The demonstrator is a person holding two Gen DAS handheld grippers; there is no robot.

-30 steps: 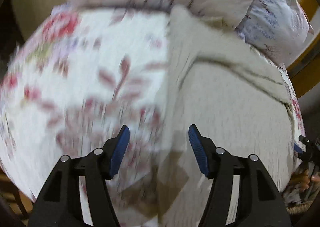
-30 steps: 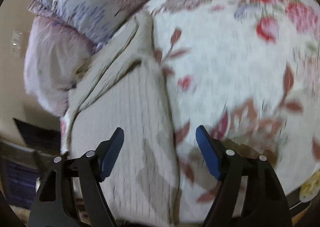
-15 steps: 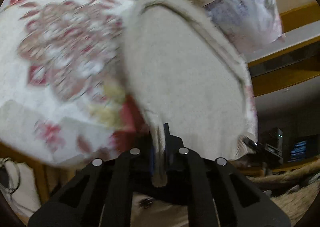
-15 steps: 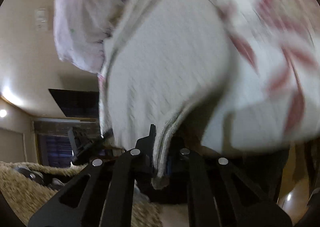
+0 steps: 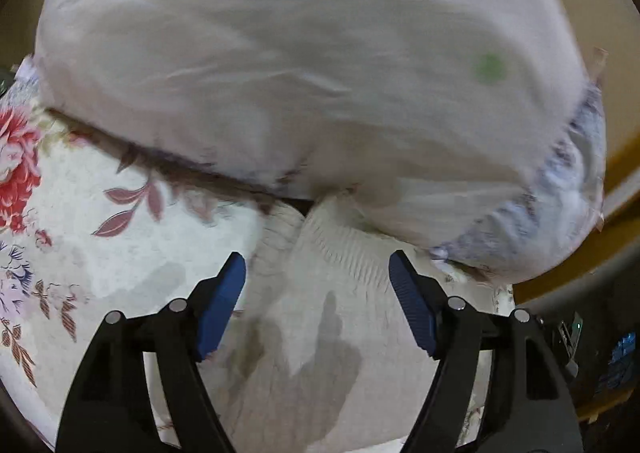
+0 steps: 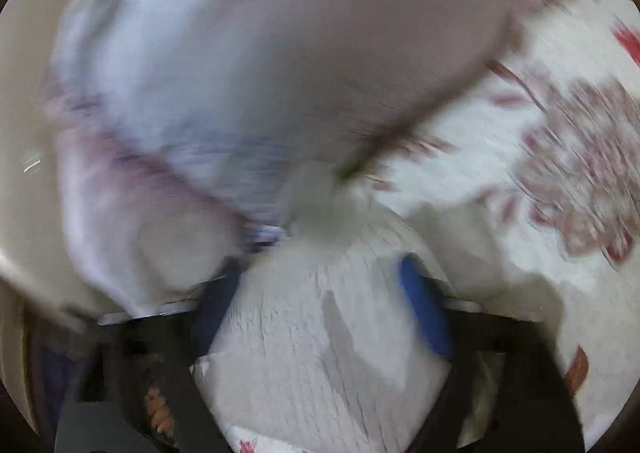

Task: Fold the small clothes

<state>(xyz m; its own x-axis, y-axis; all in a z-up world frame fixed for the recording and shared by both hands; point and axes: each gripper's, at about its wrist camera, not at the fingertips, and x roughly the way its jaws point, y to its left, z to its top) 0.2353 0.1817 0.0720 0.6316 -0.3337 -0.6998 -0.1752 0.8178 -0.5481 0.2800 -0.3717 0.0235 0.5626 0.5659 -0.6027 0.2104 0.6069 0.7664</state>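
A cream ribbed knit garment lies on a floral bedspread, its far end tucked against a pillow. My left gripper is open just above it, blue pads on either side of the knit, holding nothing. The right wrist view is blurred by motion. There the same garment lies between the fingers of my right gripper, which is open and empty.
A large white pillow with a purple-printed edge fills the far side of both views, also in the right wrist view. The bedspread continues to the right. A wooden bed frame runs at the right.
Half a second ago both grippers were shut on the garment's edge, lifted. Now both have let go and stand open over the garment lying near the pillow.
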